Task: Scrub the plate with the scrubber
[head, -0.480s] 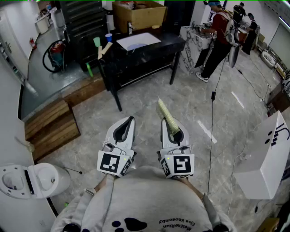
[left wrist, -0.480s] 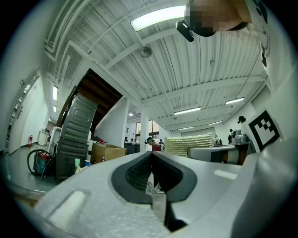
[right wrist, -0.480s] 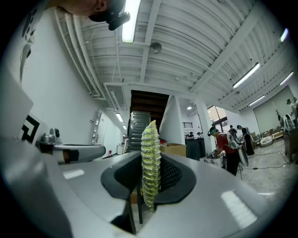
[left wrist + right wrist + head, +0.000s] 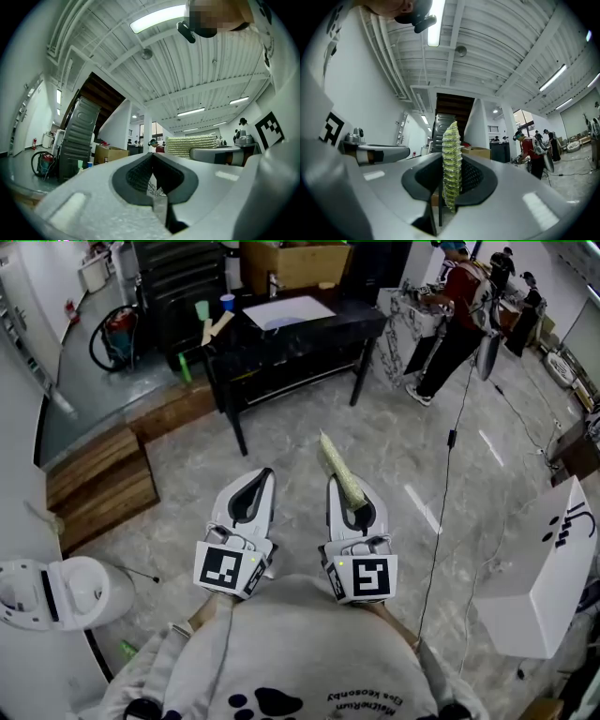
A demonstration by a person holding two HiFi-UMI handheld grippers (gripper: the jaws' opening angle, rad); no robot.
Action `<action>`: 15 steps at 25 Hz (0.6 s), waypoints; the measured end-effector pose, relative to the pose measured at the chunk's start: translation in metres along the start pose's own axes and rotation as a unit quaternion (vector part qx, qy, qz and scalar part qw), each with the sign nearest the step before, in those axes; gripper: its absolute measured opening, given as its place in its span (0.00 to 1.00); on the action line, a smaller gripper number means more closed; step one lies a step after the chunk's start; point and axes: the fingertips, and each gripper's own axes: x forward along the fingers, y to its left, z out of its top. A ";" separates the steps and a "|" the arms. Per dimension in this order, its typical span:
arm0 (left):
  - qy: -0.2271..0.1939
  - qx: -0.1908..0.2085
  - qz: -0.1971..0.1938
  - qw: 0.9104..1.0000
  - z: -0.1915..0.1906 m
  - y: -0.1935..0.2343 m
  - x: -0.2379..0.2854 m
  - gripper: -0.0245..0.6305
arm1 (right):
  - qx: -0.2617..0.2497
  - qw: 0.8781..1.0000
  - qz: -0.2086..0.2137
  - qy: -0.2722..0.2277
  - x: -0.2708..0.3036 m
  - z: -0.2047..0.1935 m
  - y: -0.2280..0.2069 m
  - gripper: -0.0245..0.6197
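In the head view my right gripper [image 4: 339, 486] is shut on a yellow-green scrubber [image 4: 336, 463], which sticks out past its jaws over the marble floor. The right gripper view shows the scrubber [image 4: 451, 157] edge-on, pinched between the pads. My left gripper [image 4: 266, 474] is beside it at the left, shut with nothing in it. Its dark pads [image 4: 140, 176] meet in the left gripper view. A flat white thing [image 4: 289, 310], perhaps the plate, lies on the black table [image 4: 309, 343], well beyond both grippers.
A cardboard box [image 4: 291, 263], a blue cup [image 4: 228, 302] and a green cup [image 4: 202, 309] stand on the table. A person [image 4: 459, 306] works at the back right. Wooden steps [image 4: 98, 488] are at the left, a white box [image 4: 553, 559] at the right, a cable [image 4: 441, 512] on the floor.
The whole head view has slid a little up and left. Both grippers keep the same pose in front of the body, and the scrubber is still gripped.
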 end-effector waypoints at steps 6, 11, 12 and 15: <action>-0.002 0.025 -0.006 1.000 -0.001 -0.015 0.008 0.04 | -0.021 1.000 0.004 -0.014 -0.009 0.004 -0.009 0.15; -0.006 0.031 -0.005 0.999 0.001 -0.011 0.020 0.04 | -0.021 1.000 -0.004 -0.016 -0.001 0.004 -0.022 0.15; -0.004 0.027 -0.006 1.000 -0.002 -0.010 0.023 0.04 | -0.020 1.000 -0.004 -0.012 0.003 0.001 -0.023 0.15; 0.010 0.014 -0.009 1.000 -0.015 -0.005 0.032 0.04 | -0.014 1.000 -0.001 0.001 0.016 -0.013 -0.024 0.15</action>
